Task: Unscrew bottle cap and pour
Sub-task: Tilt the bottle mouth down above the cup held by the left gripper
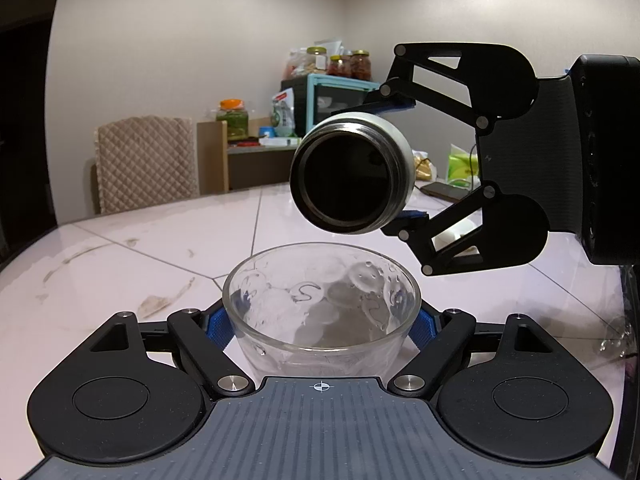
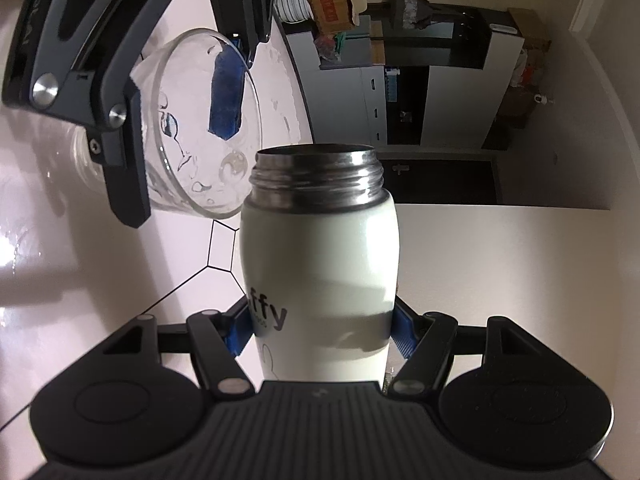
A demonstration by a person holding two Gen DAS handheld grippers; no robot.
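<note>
Bottle (image 1: pixel 352 172) first: it lies tipped on its side in mid-frame of my left wrist view, its bare steel mouth dark and turned toward the camera, hanging just above the rim of the glass bowl (image 1: pixel 322 300). No cap sits on its threads. My right tool (image 1: pixel 408 156) reaches in from the right edge of that frame, its blue pads pressed onto the white body above and below. In my right wrist view the same bottle (image 2: pixel 320 272) fills the centre, clamped at its lower body by my right tool (image 2: pixel 320 332), with black lettering on the white wall and the threaded steel neck pointing toward the upper middle.

My left tool (image 1: pixel 322 324) is closed on the bowl, one blue pad on each side of its wall at the lower centre of the left view. In the right view the bowl (image 2: pixel 200 128) sits at upper left, tilted by the camera's roll, with my left tool (image 2: pixel 180 92) around it. Droplets cling to the inside of the glass. The bowl rests over the pale marbled bench (image 1: pixel 120 256).
</note>
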